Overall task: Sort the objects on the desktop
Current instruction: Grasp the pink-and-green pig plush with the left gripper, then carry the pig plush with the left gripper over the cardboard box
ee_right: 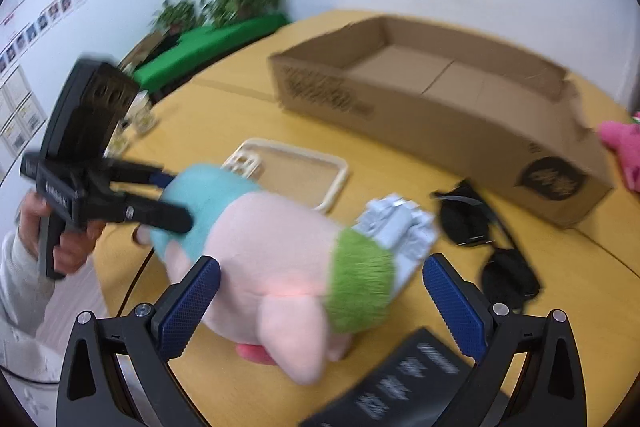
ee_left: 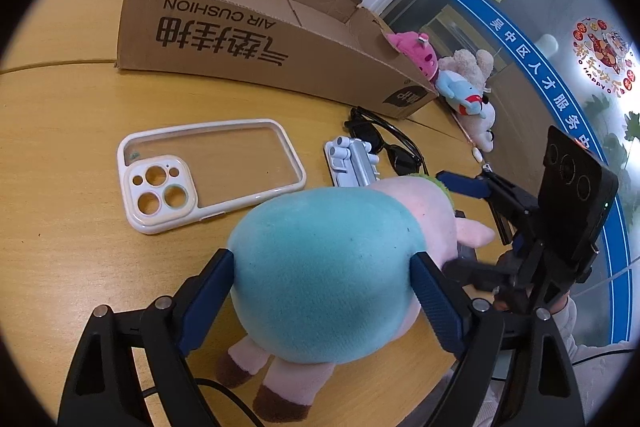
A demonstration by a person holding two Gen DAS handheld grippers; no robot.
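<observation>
Around the plush pig, left fingers press.

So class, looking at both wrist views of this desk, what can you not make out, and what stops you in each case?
- Plush toy: its face, left wrist view, turned away.
- Cardboard box: side print, right wrist view, motion blur.
- Black card: wording blurred, cut off by the bottom edge, right wrist view.
- Sunglasses: partly behind the plush toy, left wrist view.
</observation>
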